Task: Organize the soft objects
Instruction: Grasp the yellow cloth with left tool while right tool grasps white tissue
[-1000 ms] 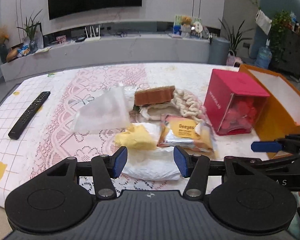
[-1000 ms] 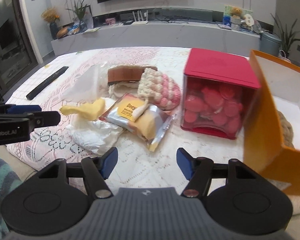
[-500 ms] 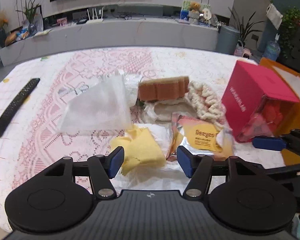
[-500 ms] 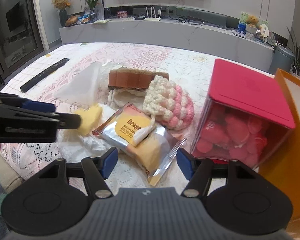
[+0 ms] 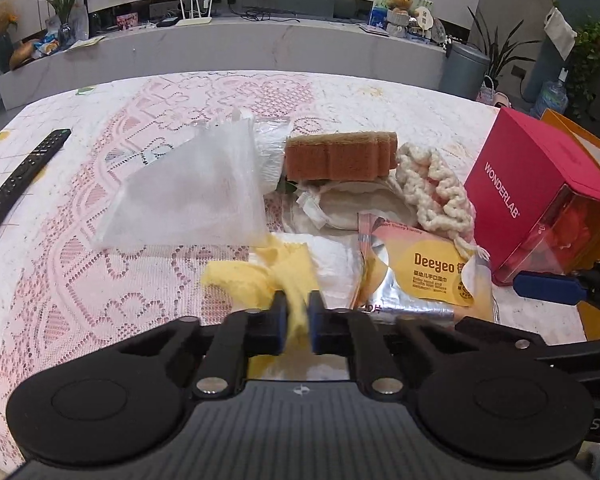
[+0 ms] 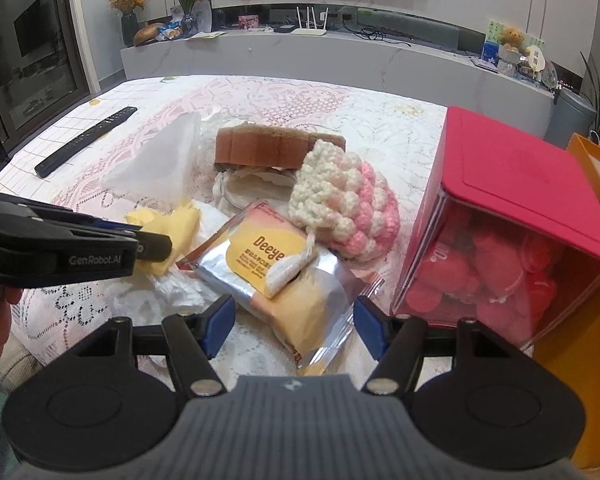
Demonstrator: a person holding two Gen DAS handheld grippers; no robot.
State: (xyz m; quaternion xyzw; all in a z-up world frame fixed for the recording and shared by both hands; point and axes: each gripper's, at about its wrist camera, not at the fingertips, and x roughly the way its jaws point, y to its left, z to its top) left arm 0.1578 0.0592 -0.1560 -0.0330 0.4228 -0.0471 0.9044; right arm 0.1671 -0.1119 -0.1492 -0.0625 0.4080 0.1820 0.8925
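Note:
A heap of soft things lies on the lace tablecloth. My left gripper [image 5: 298,320] is shut on a crumpled yellow cloth [image 5: 256,276], which rests on white tissue [image 5: 332,260]; from the right wrist view the same gripper [image 6: 156,246] pinches the yellow cloth [image 6: 172,222] from the left. My right gripper [image 6: 290,320] stands open over the near end of a silver-and-yellow wipes packet [image 6: 284,276], without pressing it. Behind lie a brown sponge [image 6: 268,148], a pink-and-white crocheted piece [image 6: 340,208], a cream pouch [image 5: 352,204] and a clear plastic bag [image 5: 196,192].
A red-lidded clear box [image 6: 508,240] of pink things stands right of the heap, with an orange box [image 6: 592,280] beyond it at the table's right edge. A black remote [image 5: 16,184] lies far left. A long grey counter [image 5: 240,44] runs behind the table.
My left gripper moved forward and down over the yellow cloth and shut on it. The right gripper came closer to the wipes packet, its jaws still apart.

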